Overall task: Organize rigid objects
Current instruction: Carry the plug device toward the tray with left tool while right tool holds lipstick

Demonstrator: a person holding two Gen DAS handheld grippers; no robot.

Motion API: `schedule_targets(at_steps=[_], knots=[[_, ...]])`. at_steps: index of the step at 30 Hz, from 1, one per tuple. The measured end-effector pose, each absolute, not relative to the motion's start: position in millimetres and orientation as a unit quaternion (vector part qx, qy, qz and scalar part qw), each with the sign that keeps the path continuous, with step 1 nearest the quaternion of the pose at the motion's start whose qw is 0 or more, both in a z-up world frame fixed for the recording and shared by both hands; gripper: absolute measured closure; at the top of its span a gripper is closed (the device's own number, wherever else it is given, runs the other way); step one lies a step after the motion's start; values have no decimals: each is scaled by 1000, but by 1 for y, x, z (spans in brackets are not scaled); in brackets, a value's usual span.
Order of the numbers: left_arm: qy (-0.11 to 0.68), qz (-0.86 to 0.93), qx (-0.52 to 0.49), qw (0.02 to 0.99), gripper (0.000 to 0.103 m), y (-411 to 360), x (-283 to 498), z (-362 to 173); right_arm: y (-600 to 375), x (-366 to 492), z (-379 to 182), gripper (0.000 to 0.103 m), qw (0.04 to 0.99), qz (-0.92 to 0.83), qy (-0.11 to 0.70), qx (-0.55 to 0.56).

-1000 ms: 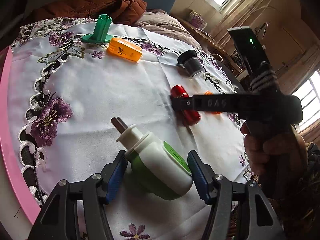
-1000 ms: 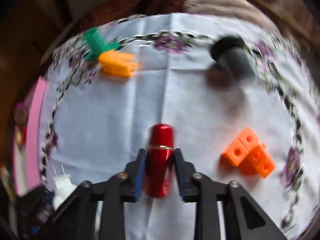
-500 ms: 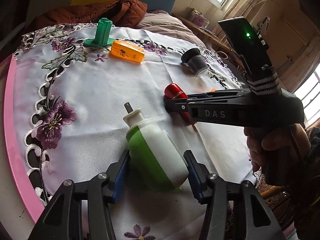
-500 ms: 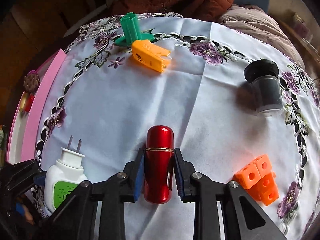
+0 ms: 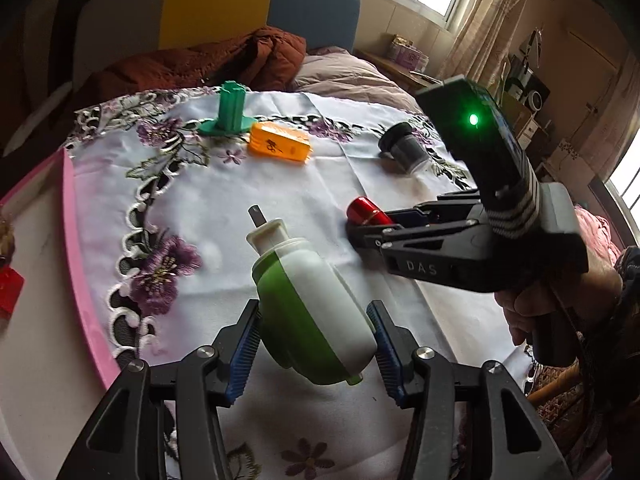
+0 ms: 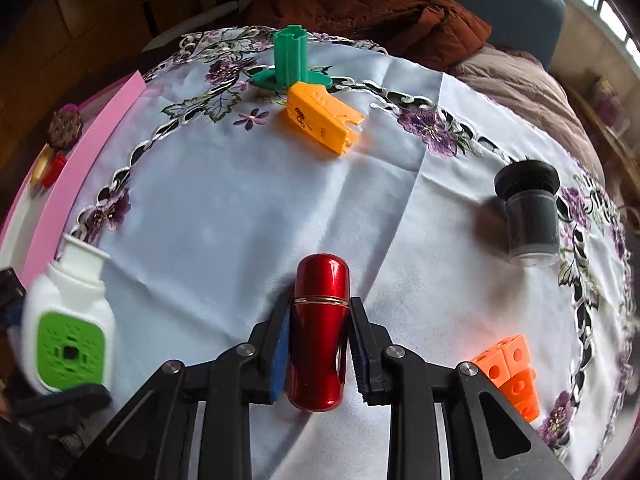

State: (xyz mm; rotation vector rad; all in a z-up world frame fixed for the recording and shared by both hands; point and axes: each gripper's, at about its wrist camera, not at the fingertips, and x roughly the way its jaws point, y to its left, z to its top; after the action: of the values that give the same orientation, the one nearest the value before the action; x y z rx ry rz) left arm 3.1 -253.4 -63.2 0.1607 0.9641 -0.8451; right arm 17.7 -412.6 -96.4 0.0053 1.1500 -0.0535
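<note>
My left gripper (image 5: 313, 314) is shut on a white and green plug-in device (image 5: 304, 276); its blue pads press on both sides and its prongs point away from me. The device (image 6: 68, 320) appears tilted up off the cloth at the left edge of the right wrist view. My right gripper (image 6: 320, 304) is shut on a glossy red capsule-shaped cylinder (image 6: 320, 328) that lies along the fingers just above the white cloth. In the left wrist view, that right gripper (image 5: 372, 228) reaches in from the right, a hand on its handle, with the red cylinder (image 5: 362, 209) showing at its tips.
On the flowered white tablecloth (image 6: 224, 208) are a green stand (image 6: 290, 60), an orange case (image 6: 324, 120), a black jar on its side (image 6: 530, 216) and joined orange cubes (image 6: 508, 372). A pink-edged tray (image 6: 80, 152) with small items borders the left. A quilted bed lies beyond.
My left jaws closed onto the plug-in device, which then tipped up with its prongs rising. My right gripper rolled a little, still holding the red cylinder.
</note>
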Motion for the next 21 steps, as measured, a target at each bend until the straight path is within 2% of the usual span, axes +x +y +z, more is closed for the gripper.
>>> schedule_targets(at_steps=[21], knots=[[407,-347,55,843,49,-212,4,-25,-405,16,-96,76,847,-27,530,-28]])
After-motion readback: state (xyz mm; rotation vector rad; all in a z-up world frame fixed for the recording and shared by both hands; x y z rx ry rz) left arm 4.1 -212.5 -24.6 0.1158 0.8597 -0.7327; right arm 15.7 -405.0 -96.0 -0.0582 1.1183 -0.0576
